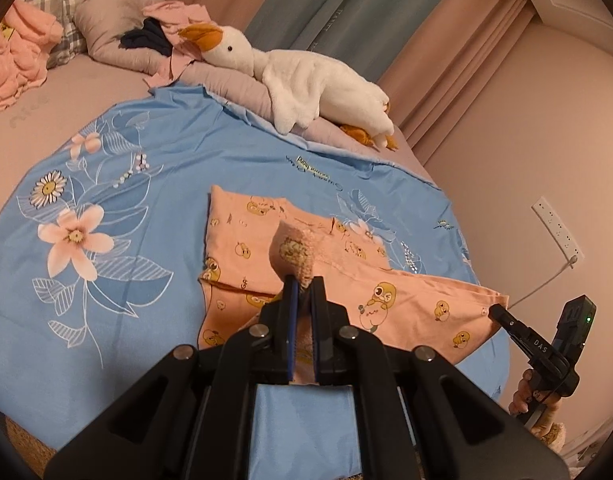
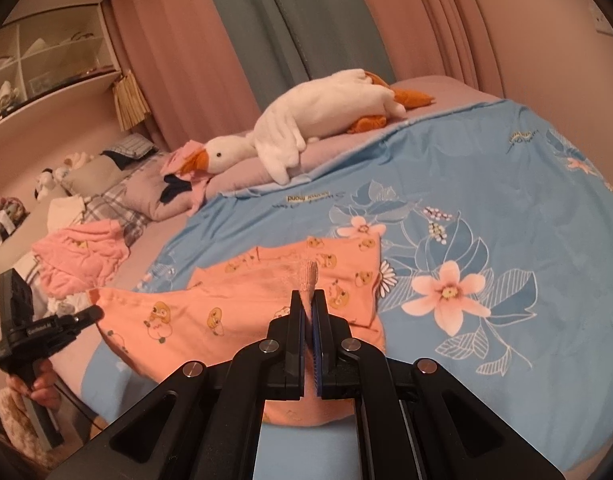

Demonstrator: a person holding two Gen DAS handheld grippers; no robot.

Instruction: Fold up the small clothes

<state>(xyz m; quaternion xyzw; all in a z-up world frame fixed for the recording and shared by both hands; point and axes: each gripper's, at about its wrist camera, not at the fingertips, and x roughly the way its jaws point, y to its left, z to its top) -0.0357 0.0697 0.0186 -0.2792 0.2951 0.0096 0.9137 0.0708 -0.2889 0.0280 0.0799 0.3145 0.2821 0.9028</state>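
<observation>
A small orange garment printed with yellow ducks (image 1: 266, 256) (image 2: 234, 304) lies on the blue floral sheet (image 1: 126, 184) (image 2: 486, 220), its near edge raised off the bed. My left gripper (image 1: 301, 284) is shut on a ribbed corner of that garment, which sticks up between the pads. My right gripper (image 2: 309, 296) is shut on another ribbed corner of it. In the left wrist view the right gripper (image 1: 496, 312) shows at the right edge, pinching the cloth. The left gripper (image 2: 92, 314) appears at the left of the right wrist view, held by a hand (image 2: 38, 388).
A white plush goose (image 1: 306, 80) (image 2: 306, 136) lies along the far side of the bed. Pink clothes (image 1: 14, 60) (image 2: 82, 256) are piled near the pillows (image 1: 114, 32). Curtains (image 1: 346, 8) hang behind. A power strip (image 1: 558, 228) is on the wall, shelves (image 2: 46, 60) at far left.
</observation>
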